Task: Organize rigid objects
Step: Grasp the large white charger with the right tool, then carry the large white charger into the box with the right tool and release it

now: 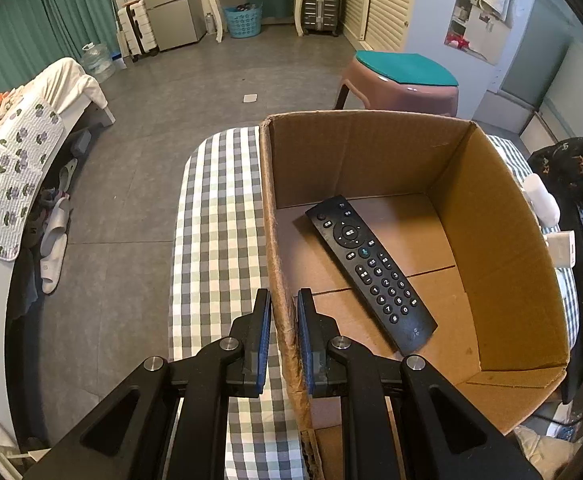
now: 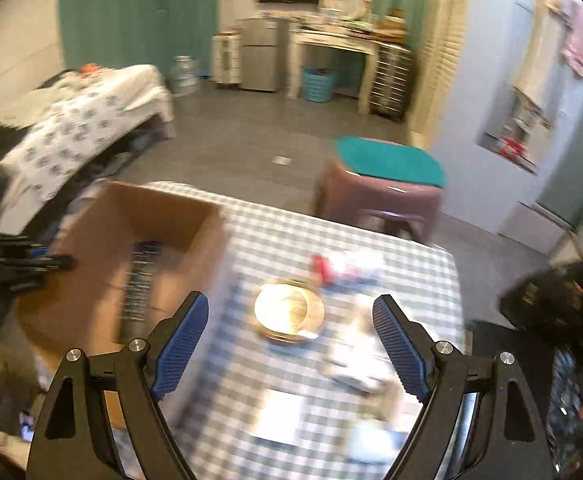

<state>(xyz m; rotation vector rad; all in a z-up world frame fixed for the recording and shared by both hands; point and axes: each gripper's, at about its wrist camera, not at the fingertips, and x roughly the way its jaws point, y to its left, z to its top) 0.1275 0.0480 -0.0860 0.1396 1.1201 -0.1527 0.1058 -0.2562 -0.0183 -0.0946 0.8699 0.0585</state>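
Left fingers (image 1: 261, 336) clamped on cardboard box (image 1: 281, 312) wall; right fingers (image 2: 401, 350) spread wide, empty.

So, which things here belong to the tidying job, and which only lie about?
Job: cardboard box, black remote inside it, round gold item on the checked table, left gripper astride the box wall.
Lying about: stool, slippers, blue basket.

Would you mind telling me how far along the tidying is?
Done: the remote lies in the box. In hand: the left gripper straddles the box's left wall, apparently steadying it; the right gripper hangs open and empty over the table. Left: a gold round item and other blurred things on the cloth.
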